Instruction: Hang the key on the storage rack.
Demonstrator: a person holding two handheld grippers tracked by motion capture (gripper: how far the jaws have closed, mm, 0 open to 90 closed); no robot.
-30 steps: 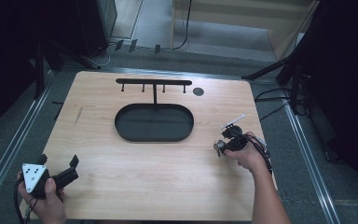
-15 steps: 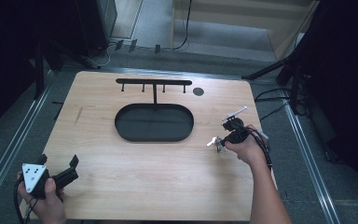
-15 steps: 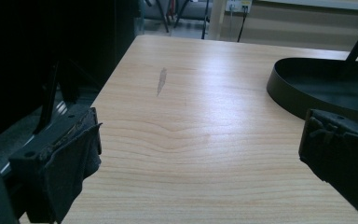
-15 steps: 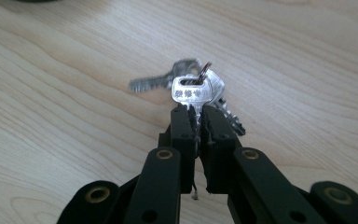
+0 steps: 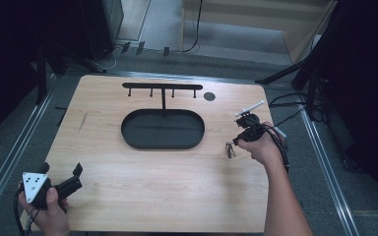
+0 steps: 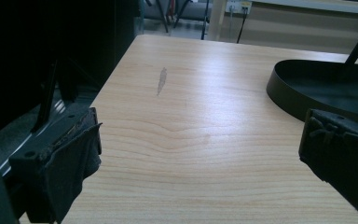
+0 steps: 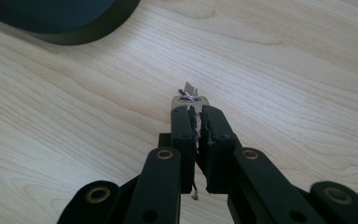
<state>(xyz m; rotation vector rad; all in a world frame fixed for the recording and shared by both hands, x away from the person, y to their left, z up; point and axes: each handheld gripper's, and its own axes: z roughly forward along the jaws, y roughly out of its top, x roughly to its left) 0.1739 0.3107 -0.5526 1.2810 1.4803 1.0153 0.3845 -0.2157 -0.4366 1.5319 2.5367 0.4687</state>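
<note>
My right gripper hangs over the table's right side, just right of the black oval tray. Its jaws are shut on a small metal key. In the right gripper view the key's head and ring stick out past the closed fingertips of the right gripper, above the wood. My left gripper rests at the front left corner, with its jaws wide open and nothing between them. In the left gripper view the left gripper faces bare tabletop. A black hook rack rises from the tray's far side.
A wooden table carries the tray at its middle. A small black round spot sits near the far right corner. The tray's edge lies ahead and right of the left gripper. Cables and dark stands surround the table.
The right hand has lifted, and the key now hangs from its shut jaws above the wood. The left hand has stayed put.
</note>
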